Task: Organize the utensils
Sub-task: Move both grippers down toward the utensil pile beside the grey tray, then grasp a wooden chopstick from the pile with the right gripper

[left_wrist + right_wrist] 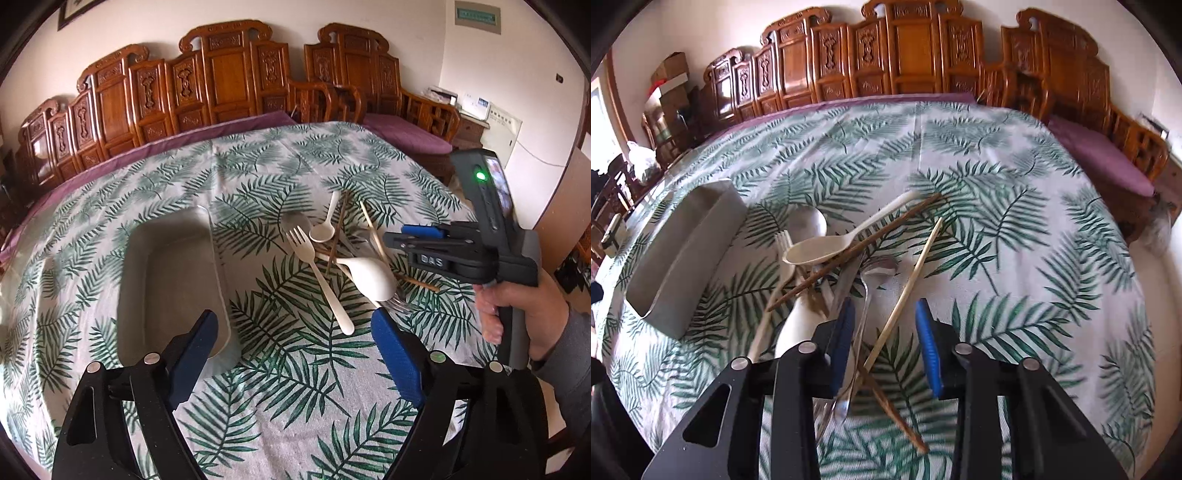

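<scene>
Right gripper [884, 343], jaws unclenched, straddles a pale chopstick [911, 286] and metal spoon [873, 280].

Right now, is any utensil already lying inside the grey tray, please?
No, the grey tray shows only its bare floor, while the utensils, such as the white fork, lie piled on the tablecloth beside it.

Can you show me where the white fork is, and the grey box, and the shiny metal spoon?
white fork [320, 277], left wrist view, middle of its handle.
grey box [683, 254], right wrist view, its long side wall.
metal spoon [881, 268], right wrist view, its bowl.
</scene>
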Motion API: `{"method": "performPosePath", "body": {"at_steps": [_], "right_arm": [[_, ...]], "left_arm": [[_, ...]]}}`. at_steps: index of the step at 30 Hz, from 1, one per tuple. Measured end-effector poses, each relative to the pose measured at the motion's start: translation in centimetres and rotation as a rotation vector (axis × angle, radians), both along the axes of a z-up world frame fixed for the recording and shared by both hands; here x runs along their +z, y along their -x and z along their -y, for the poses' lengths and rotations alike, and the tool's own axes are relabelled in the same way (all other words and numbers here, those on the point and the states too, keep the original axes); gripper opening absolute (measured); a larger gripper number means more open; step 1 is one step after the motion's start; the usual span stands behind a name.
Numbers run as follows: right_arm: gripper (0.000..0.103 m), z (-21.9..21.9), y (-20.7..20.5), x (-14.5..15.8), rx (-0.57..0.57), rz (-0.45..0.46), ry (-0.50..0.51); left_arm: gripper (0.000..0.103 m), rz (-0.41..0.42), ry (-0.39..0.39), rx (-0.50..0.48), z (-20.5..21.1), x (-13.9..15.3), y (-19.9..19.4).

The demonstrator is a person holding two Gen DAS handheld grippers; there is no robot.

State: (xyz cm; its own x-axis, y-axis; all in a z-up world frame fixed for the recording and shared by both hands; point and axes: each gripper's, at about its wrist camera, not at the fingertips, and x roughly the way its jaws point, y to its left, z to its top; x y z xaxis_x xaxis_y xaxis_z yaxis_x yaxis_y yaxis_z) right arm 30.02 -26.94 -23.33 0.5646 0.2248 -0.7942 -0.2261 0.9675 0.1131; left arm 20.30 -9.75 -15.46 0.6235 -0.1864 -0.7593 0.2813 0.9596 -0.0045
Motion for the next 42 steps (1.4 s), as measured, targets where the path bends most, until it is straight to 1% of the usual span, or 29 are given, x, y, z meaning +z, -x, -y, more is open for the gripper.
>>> {"method": "performPosePath", "body": {"at_steps": [5,8,11,12,15,18,21,24,29,32,34,38,42], "right_arm": [[0.025,1.0,-2.7,-1.6,-0.036,-0.066,-0.023],[0.023,1.5,-4.0,-2.7,-0.051,-0.117,-0.061],[0.023,1.5,-4.2,-2.9,-0.046,-0.123,-0.066],[0.020,1.4,-4.3,-2.9,-0.046,-0.126,-0.058],[0.014,1.5,-4.5,-2.9,-0.043,-0.140,-0.040],[0.009,2.0,-4.5,-2.9,-0.045,-0.156,-0.041],[0.010,2.7,-4.6,-3.0,-0.061,-0.182,-0.082],[0.010,2.6,-5.2,-3.0,-0.071,-0.200,-0.080],[0.010,2.1,-6.3,-2.8,-0.085,-0.231,-0.049],[0.010,1.4,-6.8,-2.7,-0.082,-0.240,0.001],[0.010,1.2,-6.9,-2.6,-0.089,-0.247,0.019],[0.010,1.2,-6.9,-2.7,-0.132,-0.246,0.015],[0.010,1.4,-6.9,-2.6,-0.163,-0.254,0.002]], "left_arm": [[0.079,-0.030,-0.013,-0.001,0.8,-1.2,-1.2],[0.078,-0.051,-0.011,-0.009,1.4,-1.8,-1.8],[0.076,-0.067,-0.015,-0.007,1.7,-2.4,-2.5],[0.075,-0.072,-0.017,-0.006,1.7,-2.6,-2.7],[0.074,-0.090,-0.027,-0.007,2.0,-3.2,-3.3],[0.074,-0.104,-0.029,-0.006,2.1,-3.6,-3.9],[0.074,-0.125,-0.028,-0.001,2.2,-4.2,-4.6],[0.074,-0.147,-0.022,0.002,2.2,-4.6,-5.2],[0.074,-0.170,-0.007,0.007,1.9,-4.7,-6.2],[0.074,-0.181,0.009,0.006,1.7,-4.7,-6.9],[0.072,-0.191,0.017,0.000,1.7,-4.7,-7.3],[0.065,-0.203,0.011,-0.018,2.0,-5.1,-8.1],[0.064,-0.203,0.018,-0.026,1.8,-5.2,-8.5]]}}
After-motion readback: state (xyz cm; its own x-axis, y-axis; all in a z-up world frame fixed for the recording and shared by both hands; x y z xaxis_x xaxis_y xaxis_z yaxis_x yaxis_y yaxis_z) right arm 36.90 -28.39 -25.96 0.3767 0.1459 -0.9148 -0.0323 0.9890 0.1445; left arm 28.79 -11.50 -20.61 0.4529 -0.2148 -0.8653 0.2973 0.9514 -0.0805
